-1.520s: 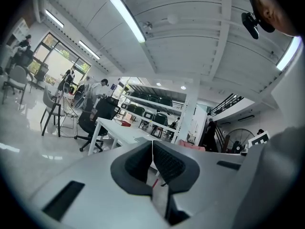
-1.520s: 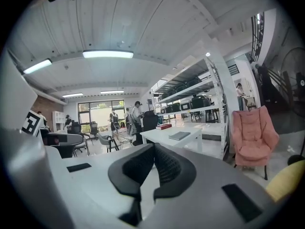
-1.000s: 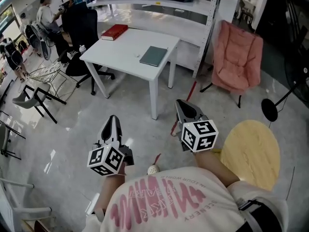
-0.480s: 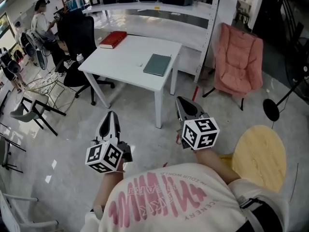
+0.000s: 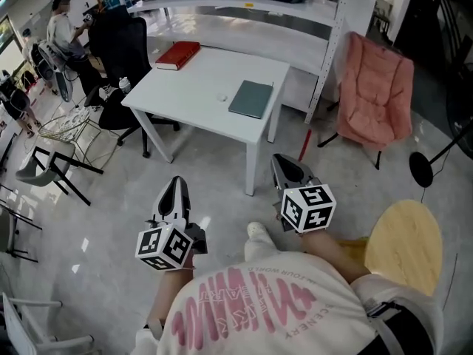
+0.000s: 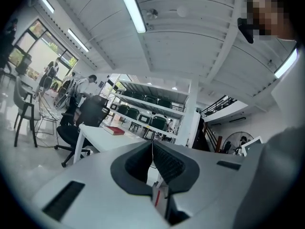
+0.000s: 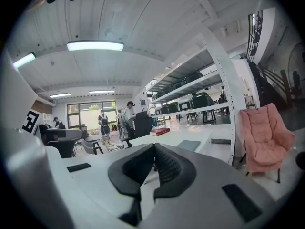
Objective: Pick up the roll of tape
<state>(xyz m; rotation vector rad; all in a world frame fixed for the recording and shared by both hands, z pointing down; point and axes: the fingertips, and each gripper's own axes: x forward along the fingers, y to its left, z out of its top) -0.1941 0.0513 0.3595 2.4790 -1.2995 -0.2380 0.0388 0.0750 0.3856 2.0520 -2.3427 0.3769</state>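
In the head view a white table stands ahead of me. On it, between a red book and a dark notebook, lies a small pale round thing, too small to name for certain. My left gripper and right gripper are held level over the floor, short of the table's near edge. Both are shut with nothing between the jaws. The left gripper view shows the left gripper with pads together. The right gripper in its own view looks the same.
A red book and a dark green notebook lie on the table. A black office chair and seated people are at the left, a pink chair at the right, a round wooden stool beside me, shelving behind.
The person has stepped toward the table, which now sits nearer and lower in the head view. Both grippers travelled forward with the body, still shut. A shoe now shows between them.
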